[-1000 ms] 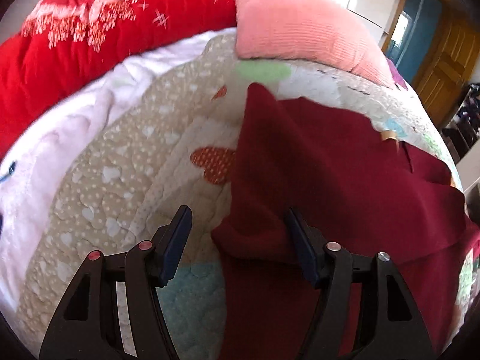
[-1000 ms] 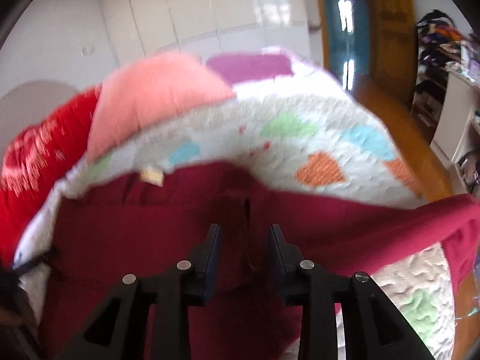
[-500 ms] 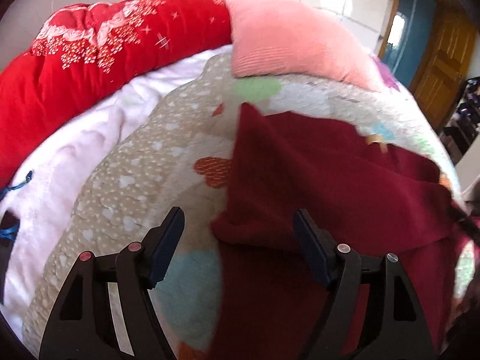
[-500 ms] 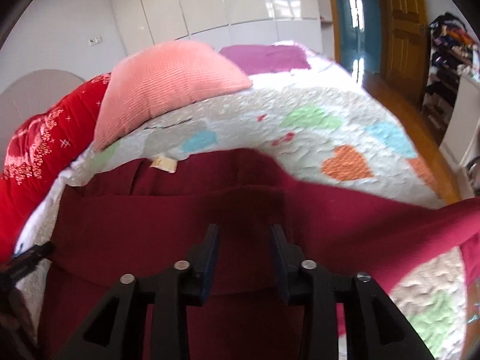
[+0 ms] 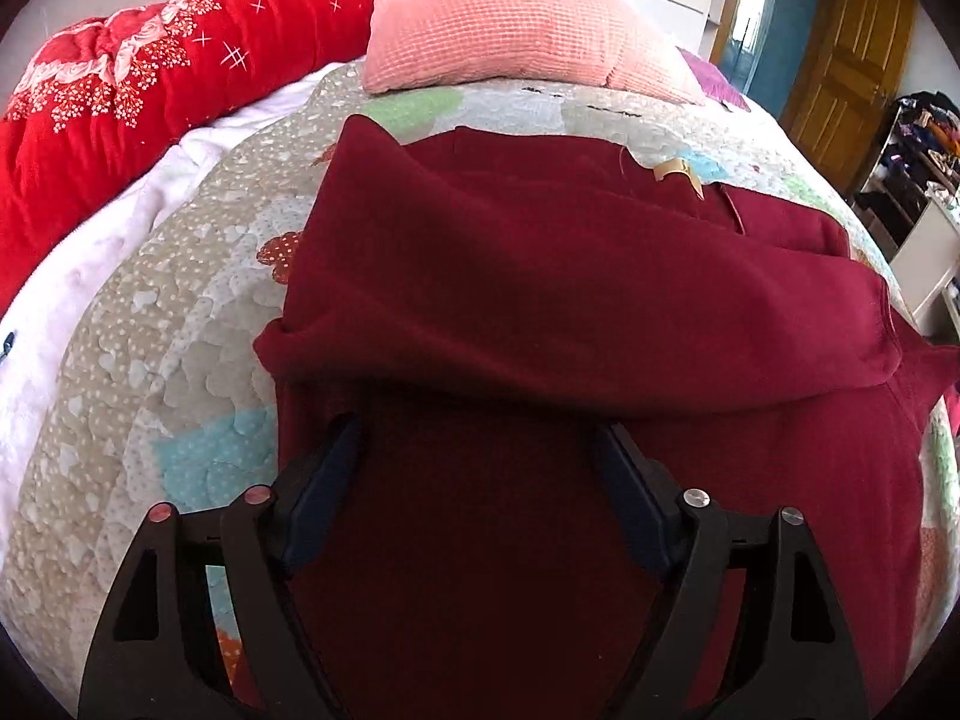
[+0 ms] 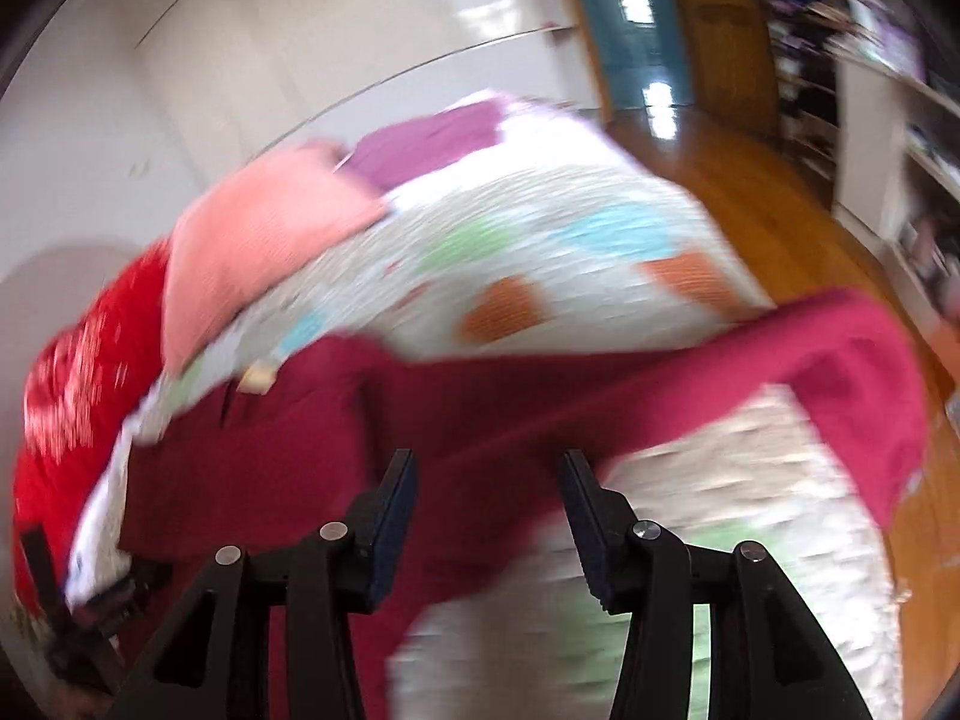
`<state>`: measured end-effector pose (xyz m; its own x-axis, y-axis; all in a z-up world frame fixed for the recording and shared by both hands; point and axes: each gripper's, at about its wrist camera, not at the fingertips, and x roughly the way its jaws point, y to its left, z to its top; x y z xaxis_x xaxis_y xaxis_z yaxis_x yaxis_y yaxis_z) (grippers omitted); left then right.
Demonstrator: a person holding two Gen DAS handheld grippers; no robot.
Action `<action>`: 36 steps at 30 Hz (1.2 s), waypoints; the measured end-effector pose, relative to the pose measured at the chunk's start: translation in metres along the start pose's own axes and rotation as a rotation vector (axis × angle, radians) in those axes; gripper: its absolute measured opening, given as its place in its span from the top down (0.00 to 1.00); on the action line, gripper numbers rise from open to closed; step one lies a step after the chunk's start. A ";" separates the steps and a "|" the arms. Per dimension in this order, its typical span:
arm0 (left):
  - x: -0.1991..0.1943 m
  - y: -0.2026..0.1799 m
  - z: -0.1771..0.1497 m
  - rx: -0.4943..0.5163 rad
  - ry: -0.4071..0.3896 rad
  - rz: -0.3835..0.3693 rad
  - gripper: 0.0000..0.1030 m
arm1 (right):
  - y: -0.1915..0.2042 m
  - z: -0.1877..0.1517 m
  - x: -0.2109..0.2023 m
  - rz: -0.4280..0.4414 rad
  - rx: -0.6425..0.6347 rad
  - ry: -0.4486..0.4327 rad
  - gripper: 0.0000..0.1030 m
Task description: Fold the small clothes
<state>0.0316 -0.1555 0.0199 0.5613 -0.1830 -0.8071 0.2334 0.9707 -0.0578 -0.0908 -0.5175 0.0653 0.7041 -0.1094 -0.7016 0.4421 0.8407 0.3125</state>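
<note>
On the far left a red blanket (image 5: 138, 78) lies along the edge of the bed, with a pink pillow (image 5: 510, 18) to its right at the far side of the patchwork quilt (image 5: 150, 360). The dark red garment (image 5: 570, 300) lies in the middle of the quilt, its far part already laid over the near part in a thick fold. The left gripper (image 5: 477, 468) hangs above the near cloth, jaws wide and opening, pinching nothing. The right gripper (image 6: 486, 498), in a blurred view, is also opening above the garment near its sleeve (image 6: 840, 372), which trails off to the right, and grips nothing. To do this well, I would let the fold settle flat, then take the loose sleeve by its edge and bring it across squarely.
</note>
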 end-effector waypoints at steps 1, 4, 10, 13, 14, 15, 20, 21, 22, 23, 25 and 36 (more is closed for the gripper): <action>0.001 0.001 0.000 0.005 -0.005 0.001 0.20 | -0.015 0.004 -0.004 -0.017 0.042 -0.010 0.42; 0.003 0.001 -0.001 0.003 -0.011 -0.006 0.18 | -0.074 0.017 -0.011 -0.030 0.233 -0.039 0.31; 0.005 -0.001 -0.002 0.005 -0.014 -0.014 0.14 | -0.165 0.005 -0.024 -0.048 0.528 -0.061 0.31; 0.005 -0.003 -0.003 0.014 -0.016 -0.004 0.12 | -0.184 -0.007 -0.028 -0.090 0.514 -0.018 0.31; 0.005 -0.004 -0.003 0.016 -0.016 -0.001 0.12 | -0.189 -0.012 -0.024 -0.095 0.510 0.006 0.31; 0.006 -0.004 -0.003 0.017 -0.017 0.000 0.12 | -0.193 -0.014 -0.022 -0.094 0.513 0.018 0.31; 0.007 -0.003 -0.003 0.015 -0.018 -0.002 0.12 | -0.210 -0.016 -0.015 0.009 0.628 -0.011 0.31; 0.007 -0.003 -0.003 0.015 -0.017 -0.002 0.11 | -0.208 -0.013 -0.019 0.044 0.649 -0.048 0.31; 0.007 -0.003 -0.003 0.015 -0.017 -0.002 0.11 | -0.203 -0.008 -0.023 0.079 0.650 -0.085 0.31; 0.007 -0.003 -0.003 0.015 -0.018 -0.002 0.11 | -0.197 -0.005 -0.025 0.105 0.639 -0.101 0.31; 0.006 -0.002 -0.003 0.014 -0.018 -0.003 0.11 | -0.188 0.009 -0.023 0.155 0.622 -0.114 0.31; 0.007 0.001 -0.003 -0.001 -0.020 -0.032 0.09 | -0.180 0.050 0.020 0.077 0.550 -0.051 0.85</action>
<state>0.0331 -0.1552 0.0123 0.5692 -0.2173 -0.7930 0.2509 0.9644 -0.0841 -0.1285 -0.6980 0.0266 0.7658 -0.0953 -0.6359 0.6034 0.4482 0.6595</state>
